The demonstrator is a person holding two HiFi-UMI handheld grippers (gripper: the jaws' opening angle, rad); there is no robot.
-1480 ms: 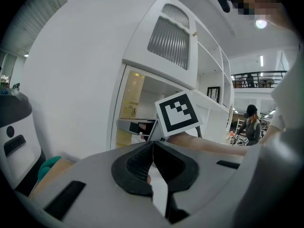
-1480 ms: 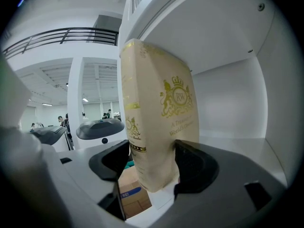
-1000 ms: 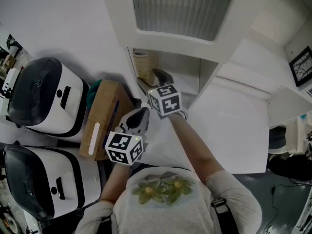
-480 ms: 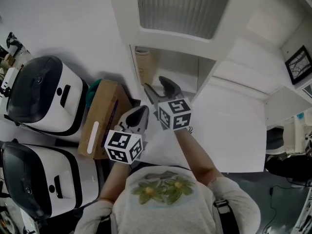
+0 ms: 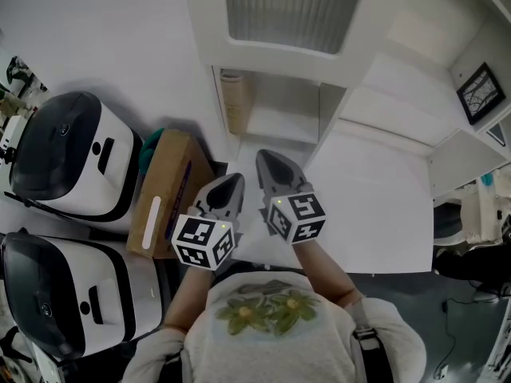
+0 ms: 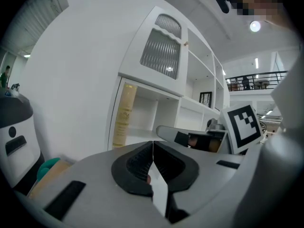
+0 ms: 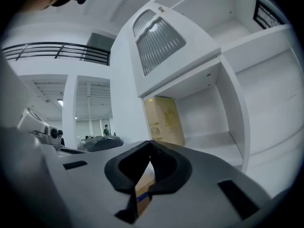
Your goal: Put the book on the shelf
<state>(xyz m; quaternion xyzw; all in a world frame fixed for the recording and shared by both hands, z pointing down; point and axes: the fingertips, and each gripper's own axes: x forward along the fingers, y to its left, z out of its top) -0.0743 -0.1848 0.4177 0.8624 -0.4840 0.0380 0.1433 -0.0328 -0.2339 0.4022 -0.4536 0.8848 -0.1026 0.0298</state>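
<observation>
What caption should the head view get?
Book stands on the shelf; left gripper shut, right gripper just closed on nothing.

Side by side and near level, left gripper (image 5: 234,182) and right gripper (image 5: 265,159) point forward, forearms (image 5: 326,260) held out from the torso. Left jaws together, empty. Right jaws have just been closing; tips meet, nothing between.

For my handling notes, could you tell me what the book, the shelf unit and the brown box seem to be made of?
Book: likely paper with a matte tan cover; dull face, printed ornament.
Shelf unit: probably painted or laminated board; smooth, even white.
Brown box: seemingly cardboard; flat kraft-brown panels with a pale strip.
</observation>
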